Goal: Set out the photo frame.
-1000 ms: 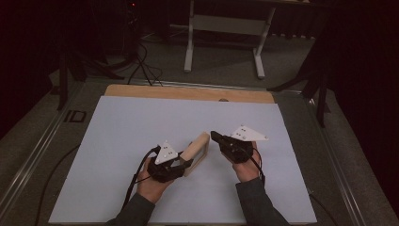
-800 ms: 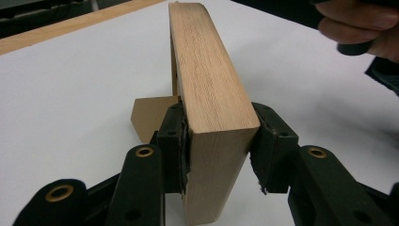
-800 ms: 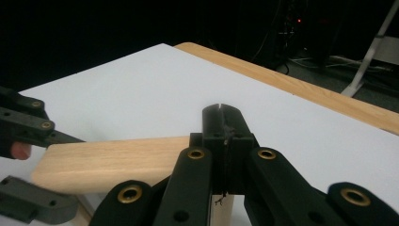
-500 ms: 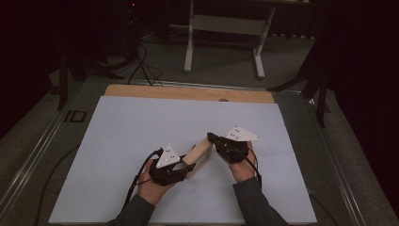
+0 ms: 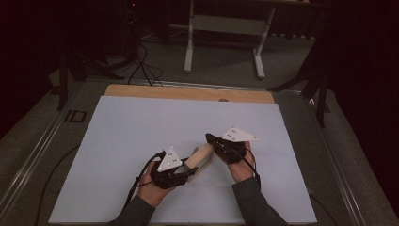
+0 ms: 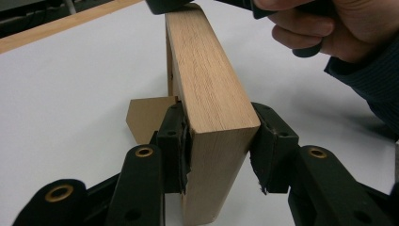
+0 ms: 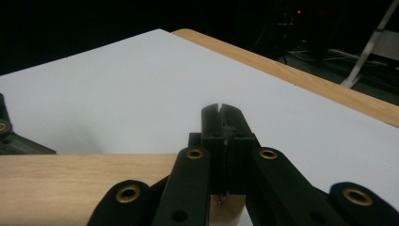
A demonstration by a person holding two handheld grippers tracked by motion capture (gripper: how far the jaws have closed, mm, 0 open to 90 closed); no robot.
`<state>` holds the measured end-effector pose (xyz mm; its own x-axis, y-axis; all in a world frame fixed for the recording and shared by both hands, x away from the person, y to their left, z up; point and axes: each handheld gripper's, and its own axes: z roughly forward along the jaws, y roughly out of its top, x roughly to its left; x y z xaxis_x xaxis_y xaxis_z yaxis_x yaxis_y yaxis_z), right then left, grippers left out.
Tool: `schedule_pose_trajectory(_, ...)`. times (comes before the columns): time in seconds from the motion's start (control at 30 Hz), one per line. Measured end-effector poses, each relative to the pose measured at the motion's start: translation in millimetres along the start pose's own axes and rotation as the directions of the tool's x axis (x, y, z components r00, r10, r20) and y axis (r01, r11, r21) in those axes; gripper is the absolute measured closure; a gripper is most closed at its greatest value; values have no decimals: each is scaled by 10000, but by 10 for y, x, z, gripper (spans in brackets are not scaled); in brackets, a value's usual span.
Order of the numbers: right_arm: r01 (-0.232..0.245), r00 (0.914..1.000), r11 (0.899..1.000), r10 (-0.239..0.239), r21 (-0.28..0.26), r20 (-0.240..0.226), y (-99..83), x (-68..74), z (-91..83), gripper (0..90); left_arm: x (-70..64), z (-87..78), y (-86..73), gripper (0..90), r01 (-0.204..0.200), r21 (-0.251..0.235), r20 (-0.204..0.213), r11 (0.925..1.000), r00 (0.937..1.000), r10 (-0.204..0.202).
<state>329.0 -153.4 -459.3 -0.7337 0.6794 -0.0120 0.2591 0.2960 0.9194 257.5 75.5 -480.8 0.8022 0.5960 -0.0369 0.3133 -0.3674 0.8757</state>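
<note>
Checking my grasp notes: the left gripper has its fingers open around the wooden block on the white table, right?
Not quite. In the left gripper view the left gripper has its fingers shut on the wooden block, pressing both sides, above the white table.

Legible markings, one entry:

1. "ID", dark block letters (image 5: 74,116) printed on the grey surround of the table (image 5: 56,141), just off the near-left of the white board's (image 5: 141,127) far-left corner, seen in the high view.

Small dark marks on the grey three-cornered plates of the left gripper (image 5: 186,170) and right gripper (image 5: 210,140): too small to read.

Wooden block (image 6: 207,89), white board and gripper bodies in both gripper views: no lettering, brand or number legible.
</note>
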Motion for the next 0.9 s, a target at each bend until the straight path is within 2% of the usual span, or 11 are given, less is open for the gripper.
schedule_pose_trajectory(0.17,35,10000,10000,-35,60,8,3,3,-1,891,17,-5,0,603,-6,47,8,10000,10000,6)
schedule_pose_trajectory(0.23,24,10000,10000,-24,65,8,1,2,-3,893,9,-3,0,602,-126,83,-209,9999,9997,128)
schedule_pose_trajectory(0.4,2,10000,9999,-3,112,64,-2,-4,-23,895,33,-13,-1,564,-87,153,-604,9998,9981,96)
schedule_pose_trajectory(0.47,-50,9999,9999,49,102,89,-6,-10,-31,895,59,-16,-8,558,121,162,-814,9998,9966,-107)
schedule_pose_trajectory(0.9,-62,10000,9999,61,152,61,-7,-14,-70,896,92,-7,-17,550,249,307,-1383,9992,9902,-204)
